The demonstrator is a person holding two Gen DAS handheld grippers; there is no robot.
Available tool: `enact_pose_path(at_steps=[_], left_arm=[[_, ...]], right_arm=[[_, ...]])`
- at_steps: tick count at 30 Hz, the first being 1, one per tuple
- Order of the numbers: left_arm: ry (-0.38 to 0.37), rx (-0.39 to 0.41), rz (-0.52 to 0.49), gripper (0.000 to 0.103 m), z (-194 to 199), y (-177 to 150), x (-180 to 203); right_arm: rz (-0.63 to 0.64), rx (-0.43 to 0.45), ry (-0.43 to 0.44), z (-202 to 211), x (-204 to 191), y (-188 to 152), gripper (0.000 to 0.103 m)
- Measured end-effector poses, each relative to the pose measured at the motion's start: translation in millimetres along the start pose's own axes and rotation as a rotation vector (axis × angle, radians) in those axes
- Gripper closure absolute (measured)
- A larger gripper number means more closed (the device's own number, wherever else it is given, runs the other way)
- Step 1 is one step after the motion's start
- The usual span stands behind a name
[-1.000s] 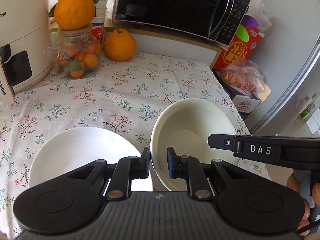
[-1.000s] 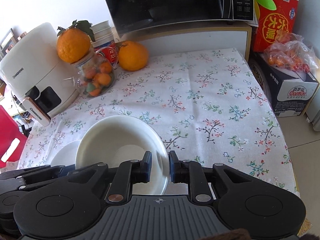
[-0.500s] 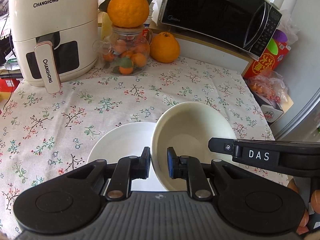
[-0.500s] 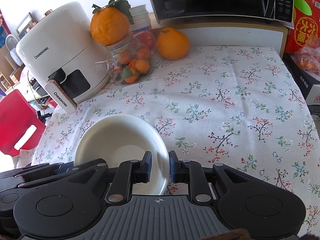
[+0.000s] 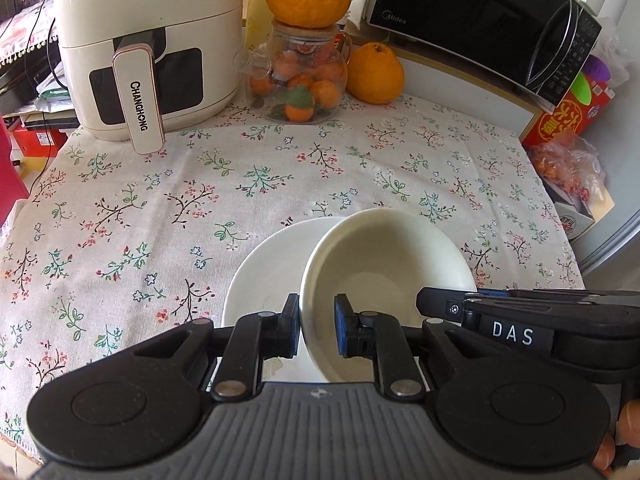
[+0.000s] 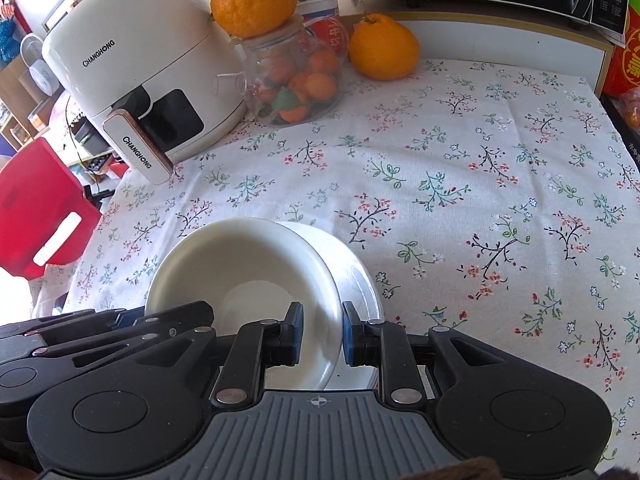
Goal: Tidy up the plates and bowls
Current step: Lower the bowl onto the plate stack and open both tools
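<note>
Both tools hold the same thing: a cream-white, round ceramic bowl (image 5: 384, 264). The left gripper (image 5: 316, 330) is clenched on the bowl's left rim, one pad inside and one pad outside the wall. The right gripper (image 6: 322, 334) is clamped on the opposite rim in the same way. Between them the bowl hangs above a flat white round plate (image 5: 272, 272), which lies on the flowered tablecloth (image 5: 160, 208) near the front edge of the table. From the right wrist view the plate (image 6: 360, 276) shows only as a crescent behind the bowl (image 6: 248, 272). I cannot tell if the bowl's foot already touches the plate or is just above it.

I judge the bowl to be stiff, rather heavy for its size, and breakable. Its glaze looks smooth, so the thin rim may slip between the pads if the grip loosens on one side only. The rim is the only place such narrow jaws can take it, and two opposite points keep it level. It should go down gently in the middle of the plate, because ceramic on ceramic can chip.

At the back of the table, well apart from the dishes, stand a white air fryer (image 5: 148, 40), a glass jar of small oranges (image 5: 300, 76) and a black microwave (image 5: 480, 20).
</note>
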State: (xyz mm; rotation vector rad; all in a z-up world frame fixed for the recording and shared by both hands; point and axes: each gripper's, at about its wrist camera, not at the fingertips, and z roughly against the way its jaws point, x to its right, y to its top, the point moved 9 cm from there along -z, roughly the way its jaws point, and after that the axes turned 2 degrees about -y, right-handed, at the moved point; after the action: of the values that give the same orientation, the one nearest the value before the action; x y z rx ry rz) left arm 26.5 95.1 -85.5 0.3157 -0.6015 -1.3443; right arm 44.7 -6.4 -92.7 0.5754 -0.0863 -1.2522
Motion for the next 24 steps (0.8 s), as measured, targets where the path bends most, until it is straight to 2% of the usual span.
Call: enact_pose_path(at_steps=[17, 24], left_arm=[[0.021, -0.023, 0.018, 0.086, -9.8, -1.1, -10.6], [0.015, -0.027, 0.015, 0.079, -11.2, -1.8, -11.7]], right_arm=[[0.008, -0.012, 0.004, -7.8, -7.5, -1.7, 0.082], [0.002, -0.004, 0.008, -5.5, -7.1, -1.3, 0.082]])
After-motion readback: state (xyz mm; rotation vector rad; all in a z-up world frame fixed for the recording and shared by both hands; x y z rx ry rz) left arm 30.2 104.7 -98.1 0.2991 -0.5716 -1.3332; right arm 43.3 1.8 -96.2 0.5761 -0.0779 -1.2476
